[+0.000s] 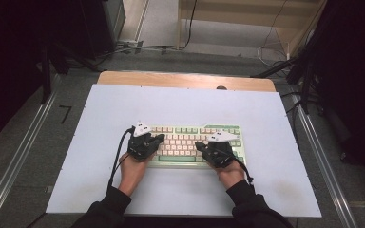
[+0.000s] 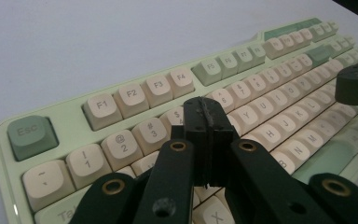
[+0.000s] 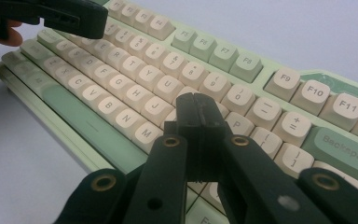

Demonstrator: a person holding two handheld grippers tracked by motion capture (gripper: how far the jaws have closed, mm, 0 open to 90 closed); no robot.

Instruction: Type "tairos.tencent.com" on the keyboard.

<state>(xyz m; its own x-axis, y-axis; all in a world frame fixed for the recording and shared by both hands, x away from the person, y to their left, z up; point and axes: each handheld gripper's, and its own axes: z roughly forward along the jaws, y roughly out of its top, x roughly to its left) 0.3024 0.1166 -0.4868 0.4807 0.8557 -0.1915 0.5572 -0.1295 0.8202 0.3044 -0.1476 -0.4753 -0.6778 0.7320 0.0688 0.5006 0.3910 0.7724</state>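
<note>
Sleeves in dark cloth come up from the near edge of the high view, and each bare hand carries a black two-jaw gripper over the keyboard. The left gripper sits above the keyboard's left end with its jaws pressed together on nothing; in the left gripper view its joined tips hover over the number and upper letter rows, near the 4 and 5 keys. The right gripper sits above the right half, its jaws likewise closed flat on each other with nothing between; in the right gripper view the tips stand over the keys around K and O. Whether either tip touches a keycap cannot be told.

Beneath them lies the pale green mechanical keyboard with cream and sage keycaps, flat on the white rectangular table top, a little nearer the person than the middle. Its long axis runs left to right across the table, parallel to the near edge, with the space bar row toward the person and the function row pointing away.

Beyond the white top, a strip of light wooden board shows along the far edge, with grey floor and dark cables behind it.
</note>
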